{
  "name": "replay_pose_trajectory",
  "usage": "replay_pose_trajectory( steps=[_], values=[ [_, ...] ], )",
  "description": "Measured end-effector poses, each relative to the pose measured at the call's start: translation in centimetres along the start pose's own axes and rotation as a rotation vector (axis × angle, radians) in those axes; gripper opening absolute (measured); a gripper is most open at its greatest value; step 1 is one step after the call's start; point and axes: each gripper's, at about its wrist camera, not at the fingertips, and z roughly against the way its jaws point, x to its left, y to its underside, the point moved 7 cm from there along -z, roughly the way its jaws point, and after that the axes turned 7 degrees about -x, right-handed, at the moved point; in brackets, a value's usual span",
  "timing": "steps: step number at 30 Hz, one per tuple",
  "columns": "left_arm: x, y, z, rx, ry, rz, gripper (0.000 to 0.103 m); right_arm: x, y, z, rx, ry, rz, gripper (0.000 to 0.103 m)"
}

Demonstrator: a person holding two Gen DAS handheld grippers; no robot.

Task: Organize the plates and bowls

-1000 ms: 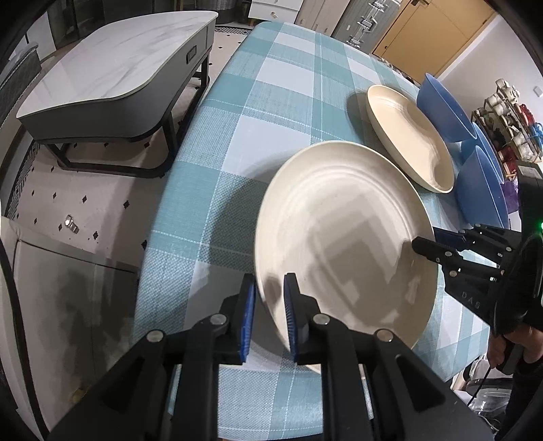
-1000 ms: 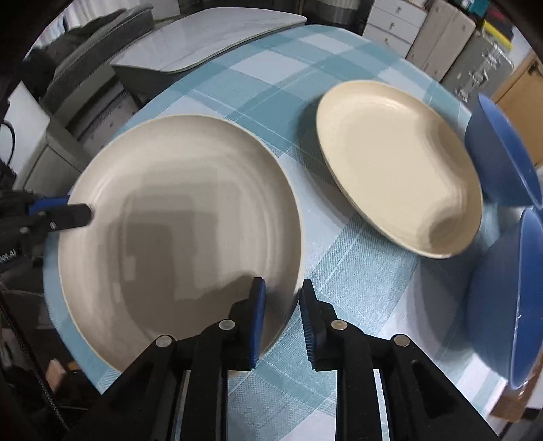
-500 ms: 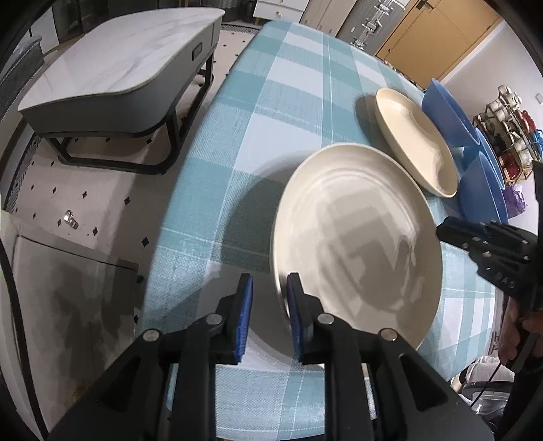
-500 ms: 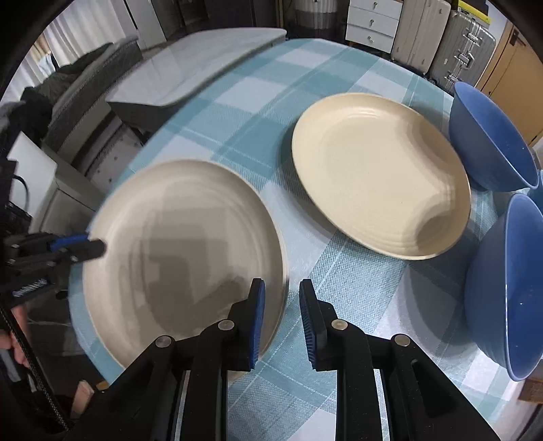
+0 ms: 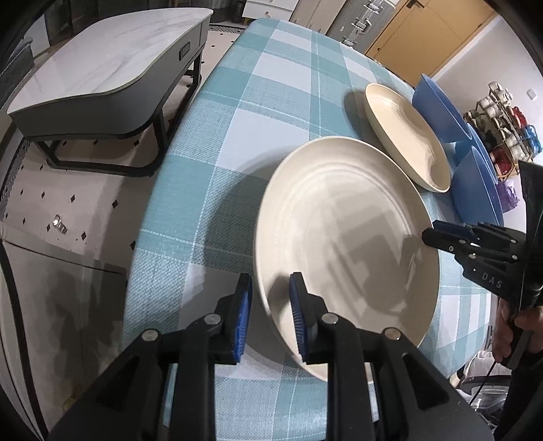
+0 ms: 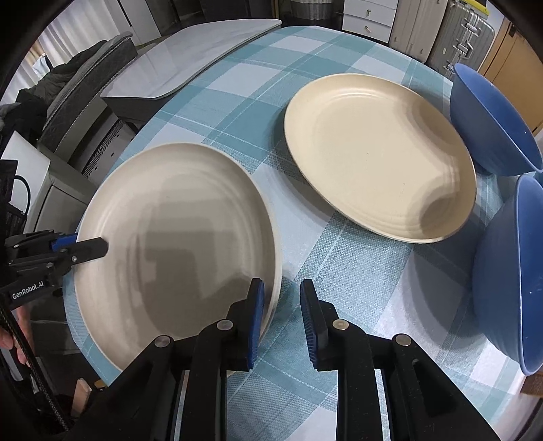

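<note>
The left tool (image 5: 271, 319) is straddling the near rim of the large round cream plate (image 5: 339, 237), its jaws having just been opening, pads not pinching. The right tool (image 6: 282, 322) is sitting equally slack astride the opposite rim. Ungripped, the plate risks sliding off the checked worktop's (image 5: 271, 101) edge just below both tools.

A table (image 5: 237, 142) under a blue-and-white checked cloth fills the middle. Beside it, on a tiled floor (image 5: 68, 193) with small dark diamonds, stands a low coffee table (image 5: 101, 68) with a pale marble top and dark legs. Beyond the table's far end are a white chest of drawers (image 6: 368, 15), silver suitcases (image 6: 465, 32) and a wooden door (image 5: 427, 30). A rack of cups (image 5: 502, 135) stands near the table's far corner.
</note>
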Motion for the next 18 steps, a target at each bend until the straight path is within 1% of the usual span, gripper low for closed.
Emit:
replay_pose_trajectory(
  steps=[2, 4, 6, 9, 11, 14, 16, 18],
  values=[
    [-0.1, 0.1, -0.1, 0.002, 0.001, 0.004, 0.025, 0.0, -0.3, -0.1, -0.005, -0.002, -0.003, 0.022],
    [-0.2, 0.2, -0.1, 0.015, 0.005, 0.009, 0.025, 0.2, -0.3, -0.1, -0.001, -0.019, -0.015, 0.025],
    [-0.4, 0.4, -0.1, 0.03, 0.011, 0.011, 0.025, 0.4, 0.2, -0.1, 0.007, -0.032, -0.023, 0.026],
    [-0.1, 0.4, 0.6, 0.004, -0.013, 0.015, 0.024, 0.8, 0.8, -0.6, 0.028, -0.048, -0.022, 0.026],
    [-0.2, 0.5, 0.6, 0.013, 0.0, 0.016, 0.024, 0.8, 1.0, -1.1, 0.043, -0.048, -0.018, 0.027],
    [-0.6, 0.7, 0.4, 0.023, 0.005, 0.008, 0.024, 0.6, 1.1, -1.4, 0.061, -0.099, -0.063, 0.027],
    [-0.7, 0.8, 0.3, 0.032, 0.007, 0.005, 0.025, 0.5, 1.3, -1.6, 0.081, -0.152, -0.118, 0.027],
    [-0.6, 0.7, 0.1, 0.034, 0.017, 0.022, 0.025, 0.3, 1.3, -1.6, 0.079, -0.172, -0.145, 0.027]
  ],
)
